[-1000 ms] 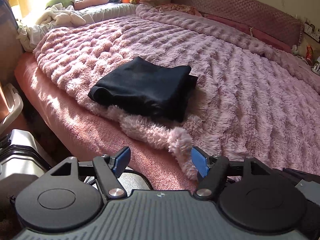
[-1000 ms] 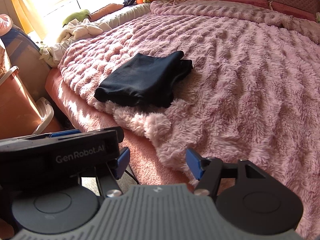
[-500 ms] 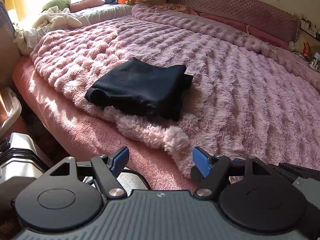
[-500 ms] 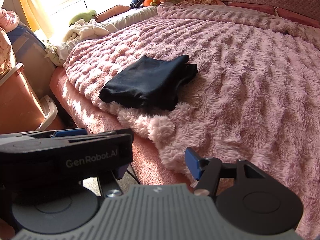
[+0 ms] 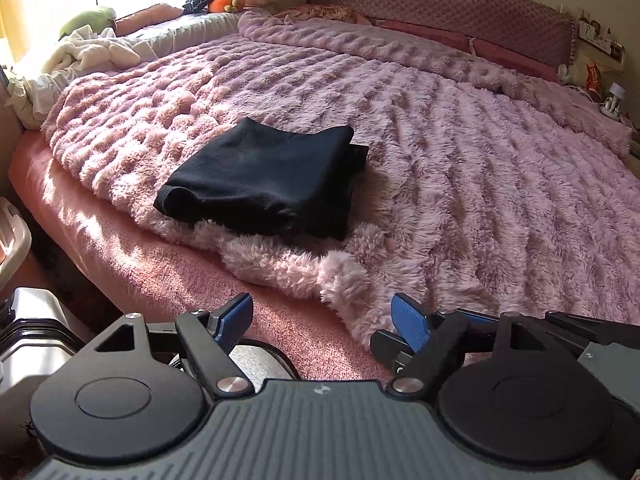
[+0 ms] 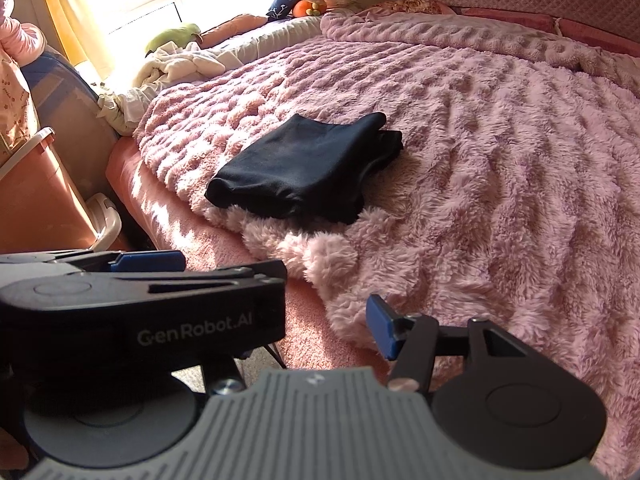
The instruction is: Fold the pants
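Observation:
The black pants [image 5: 264,184] [image 6: 308,168] lie folded into a compact rectangle on the fluffy pink blanket [image 5: 480,160] [image 6: 500,140], near the bed's front edge. Both grippers hang back off that edge, well short of the pants. My left gripper [image 5: 322,318] has its jaws opening wide, with nothing between the blue pads. My right gripper [image 6: 316,328] has its jaws closing, and they are also empty. Its right fingertip [image 6: 380,324] shows, but the left one is hidden behind the left tool's black housing [image 6: 160,320].
A bare strip of pink mattress [image 5: 140,264] runs along the front edge. A heap of white clothes [image 5: 88,52] [image 6: 180,64] lies at the far left by the window. An orange bin [image 6: 40,200] and a silver case [image 5: 32,328] stand beside the bed. The quilted headboard [image 5: 440,12] closes the far side.
The left tool's housing has slid further right across the right wrist view, covering the right gripper's left finger. The left jaws stand slightly wider. The pants have not moved.

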